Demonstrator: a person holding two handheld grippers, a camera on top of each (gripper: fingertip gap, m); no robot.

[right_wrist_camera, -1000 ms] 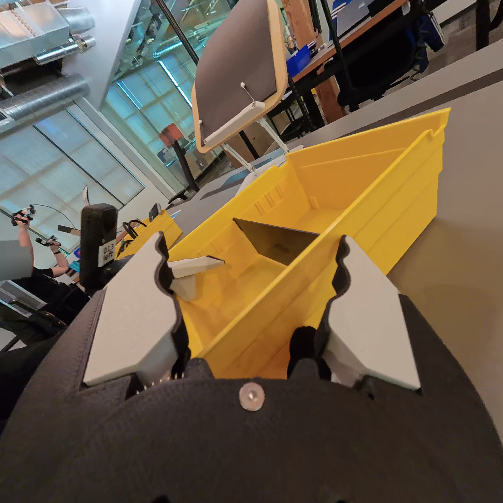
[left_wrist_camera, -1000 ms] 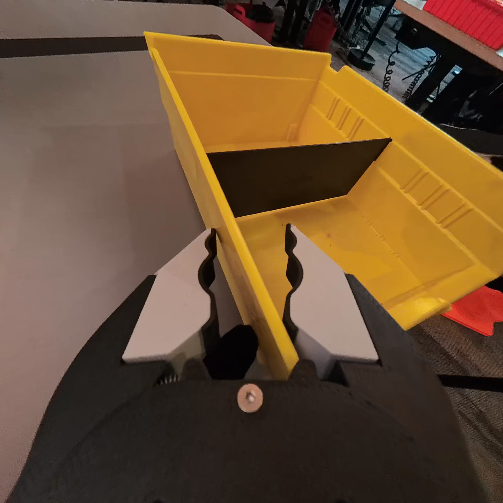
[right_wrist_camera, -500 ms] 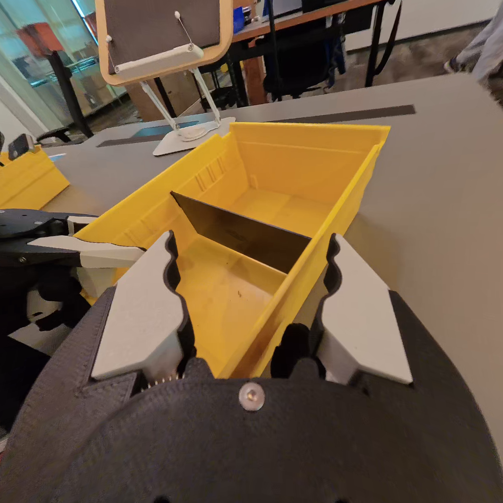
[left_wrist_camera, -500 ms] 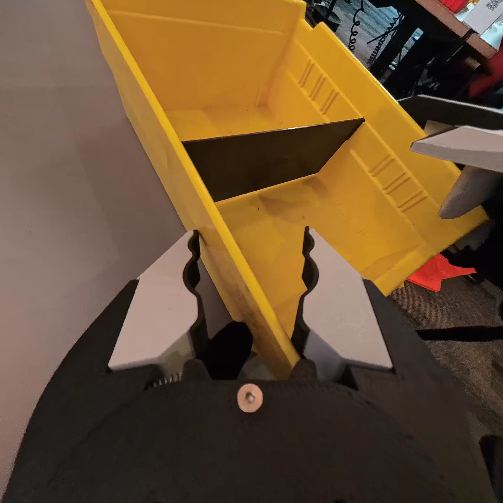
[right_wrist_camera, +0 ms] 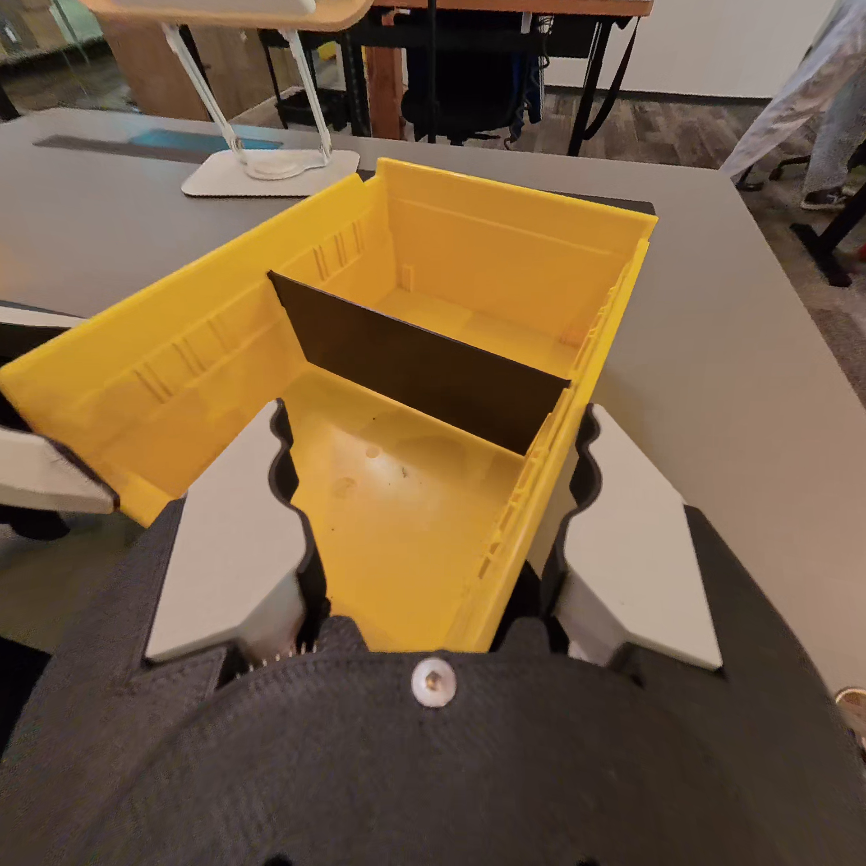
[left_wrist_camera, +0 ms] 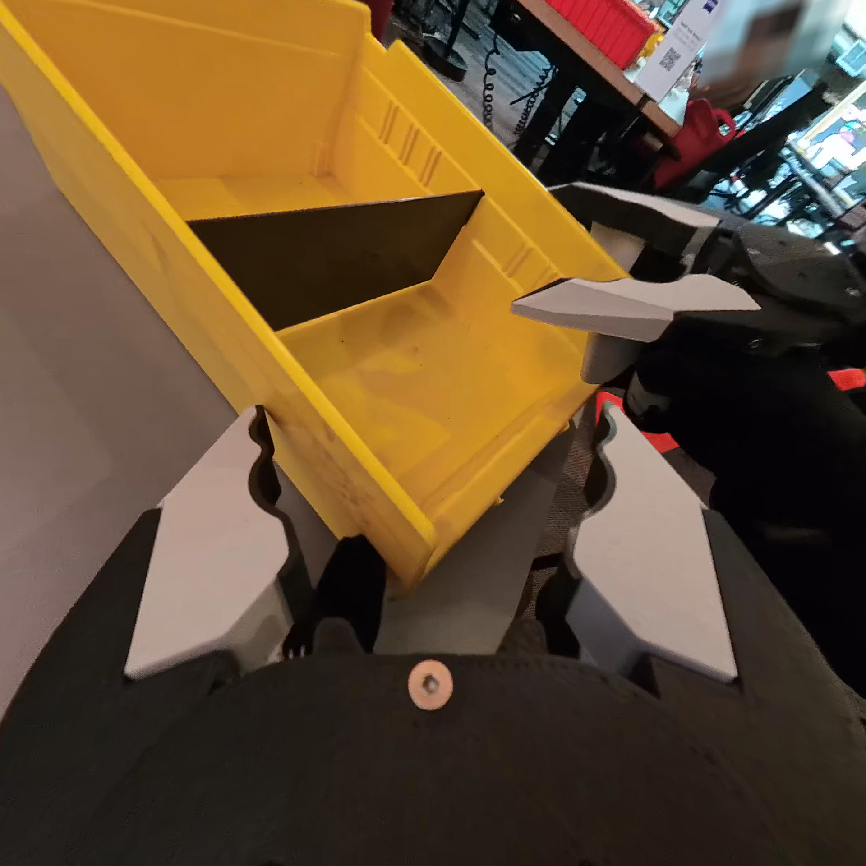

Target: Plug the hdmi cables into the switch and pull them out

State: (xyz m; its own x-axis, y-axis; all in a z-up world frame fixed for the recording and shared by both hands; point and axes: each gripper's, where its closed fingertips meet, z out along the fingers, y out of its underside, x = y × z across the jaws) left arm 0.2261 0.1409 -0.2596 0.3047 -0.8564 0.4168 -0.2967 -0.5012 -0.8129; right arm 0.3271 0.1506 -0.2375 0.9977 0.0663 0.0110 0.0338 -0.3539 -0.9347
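Note:
No HDMI cable or switch shows in either view. A yellow plastic bin (left_wrist_camera: 211, 93) with a black divider (left_wrist_camera: 328, 262) lies on the grey table; both of its compartments are empty. My left gripper (left_wrist_camera: 429, 410) is open wide, with the bin's near corner between its fingers, touching neither. My right gripper (right_wrist_camera: 434, 405) is open and straddles the right wall of the bin (right_wrist_camera: 492, 243) near the divider (right_wrist_camera: 421, 370). One finger (left_wrist_camera: 632, 304) of the right gripper shows over the bin's right wall. One finger (right_wrist_camera: 47, 478) of the left gripper shows at the bin's left end.
The grey table (right_wrist_camera: 703, 375) extends to the right and behind the bin. A white stand base (right_wrist_camera: 272, 173) sits behind the bin. Carpet floor, desks and red bins (left_wrist_camera: 609, 28) lie beyond. A person's legs (right_wrist_camera: 834, 117) are at the far right.
My left gripper opened wider and drew back from the bin's left wall to its near corner. My right gripper swung round to look down into the bin and stayed open.

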